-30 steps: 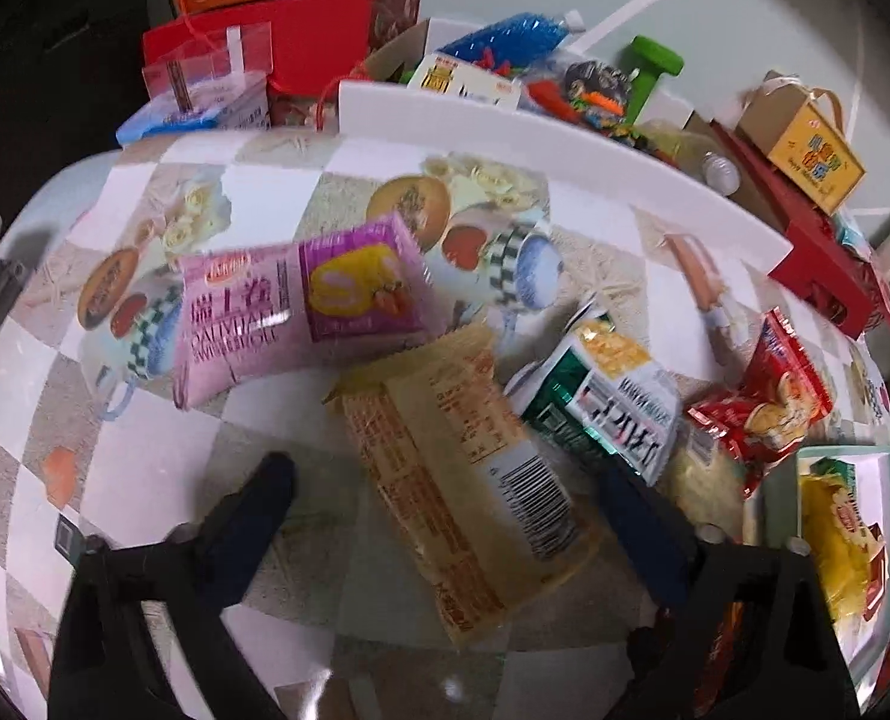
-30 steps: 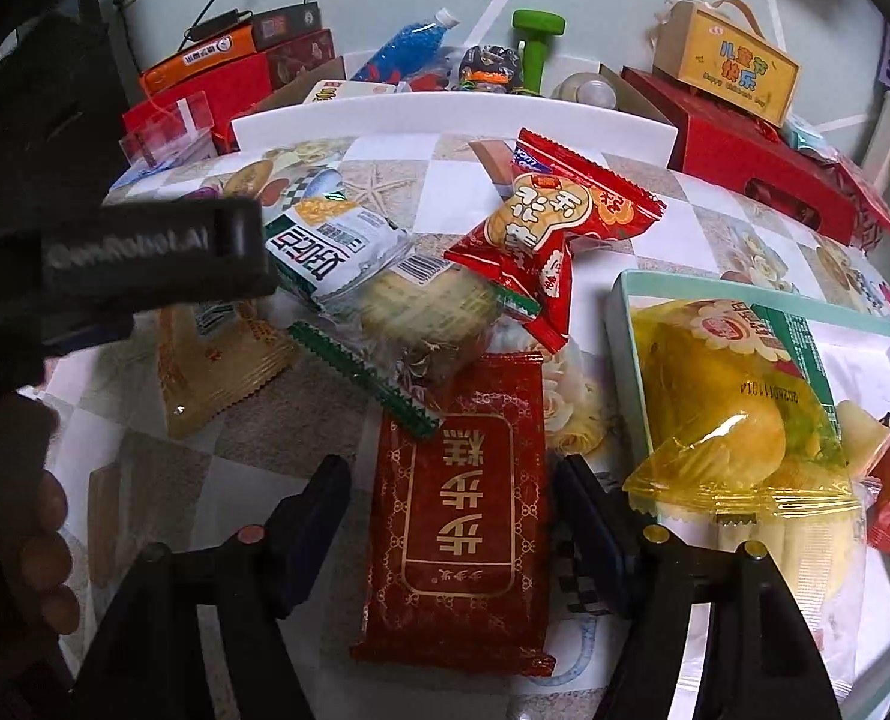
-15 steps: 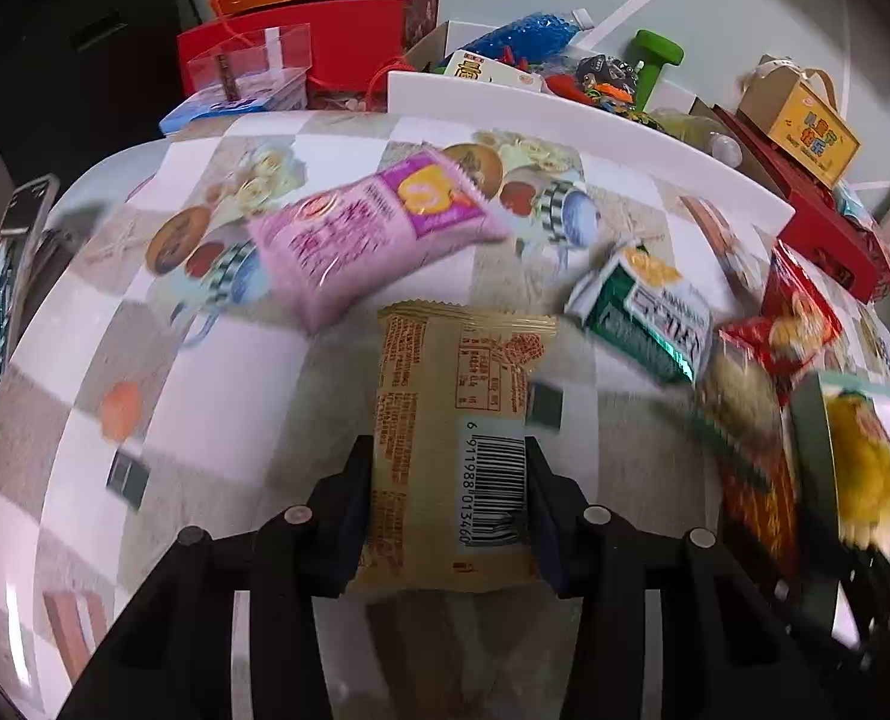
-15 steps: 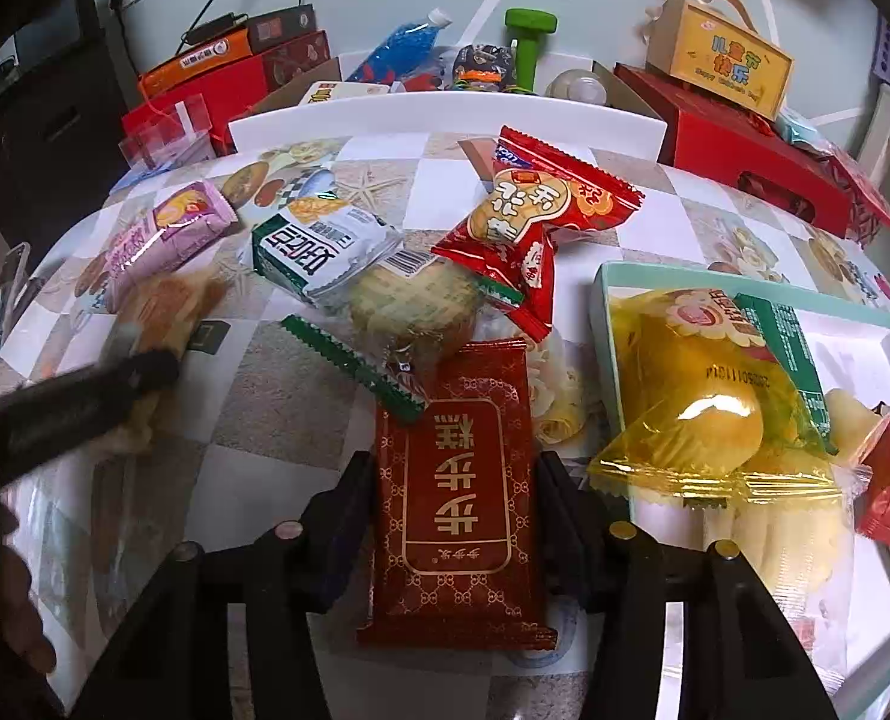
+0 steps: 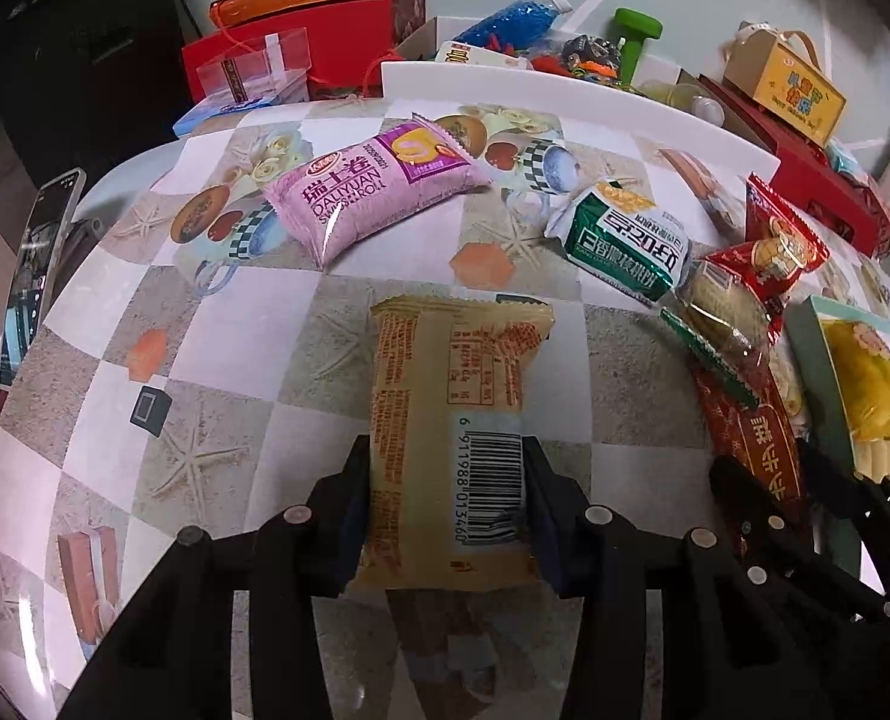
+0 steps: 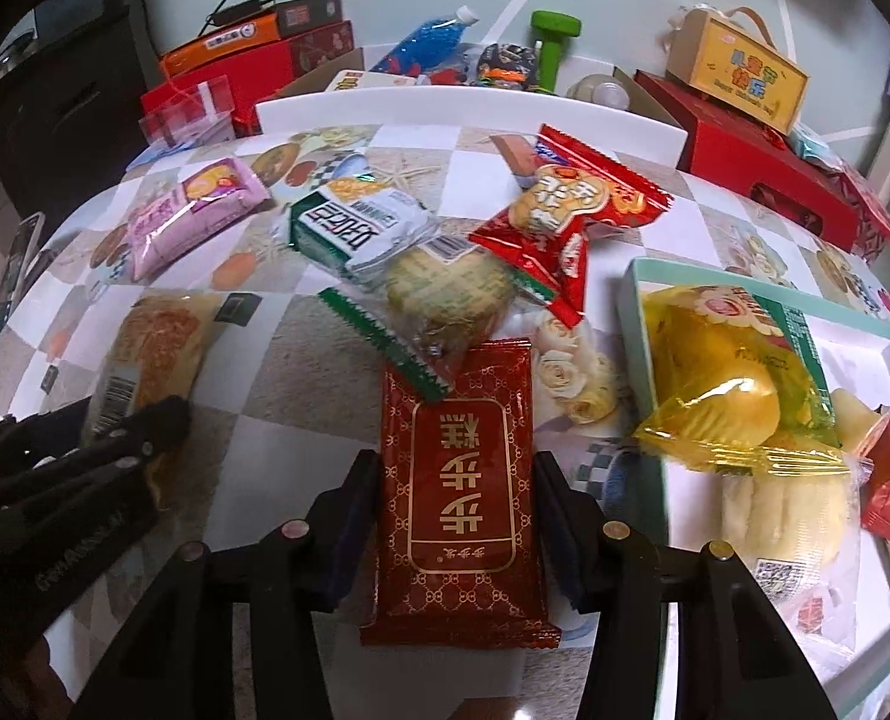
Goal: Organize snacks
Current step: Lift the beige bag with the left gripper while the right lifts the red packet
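My left gripper (image 5: 445, 498) has its fingers pinching the yellow snack packet (image 5: 454, 420), just closed on it. My right gripper (image 6: 454, 510) pinches the red packet (image 6: 463, 468), its fingers just closing, beside the teal tray (image 6: 637, 324) on the desk (image 5: 234, 360).

The yellow packet (image 5: 454, 432) bears barcode digits 6 911988 013460. At eleven o'clock, the pink packet (image 5: 372, 192) reads "DALIYUAN SWISS ROLL".

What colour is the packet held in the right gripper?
Dark red packet with gold lettering and border, clearest in the right wrist view.
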